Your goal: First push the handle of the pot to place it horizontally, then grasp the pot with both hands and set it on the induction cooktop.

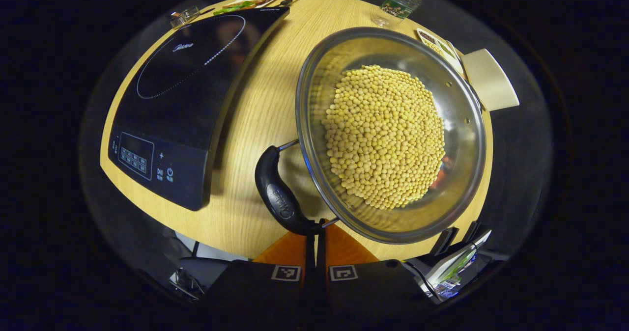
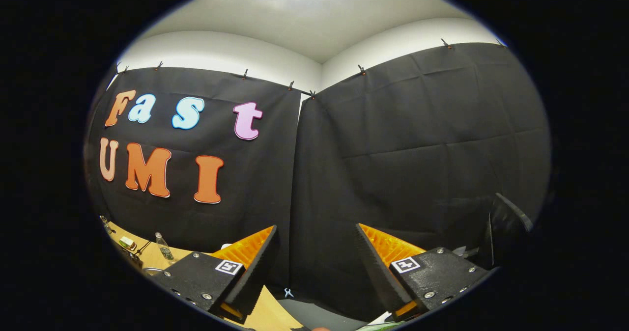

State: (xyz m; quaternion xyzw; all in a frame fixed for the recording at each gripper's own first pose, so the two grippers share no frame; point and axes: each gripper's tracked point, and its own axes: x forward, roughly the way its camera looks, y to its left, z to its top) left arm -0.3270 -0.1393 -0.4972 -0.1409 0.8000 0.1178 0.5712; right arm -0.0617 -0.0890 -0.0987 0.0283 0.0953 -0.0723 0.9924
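In the left gripper view a steel pot (image 1: 393,134) full of yellow beans stands on the round wooden table (image 1: 260,110). Its black loop handle (image 1: 277,193) points toward the near table edge. My left gripper (image 1: 318,225) is shut, and its closed tips touch the near end of that handle where the wire joins the pot. The black induction cooktop (image 1: 186,90) lies to the left of the pot, with its control panel toward me. In the right gripper view my right gripper (image 2: 314,272) is open and held up facing the booth's wall, with nothing between its fingers.
A plastic bottle (image 1: 400,2), a small snack tray (image 1: 440,48) and a white block (image 1: 489,78) lie beyond the pot. A plate of food (image 1: 245,1) and a glass jar (image 1: 184,16) sit behind the cooktop. In the right gripper view a table corner (image 2: 152,260) carries a bottle (image 2: 164,247).
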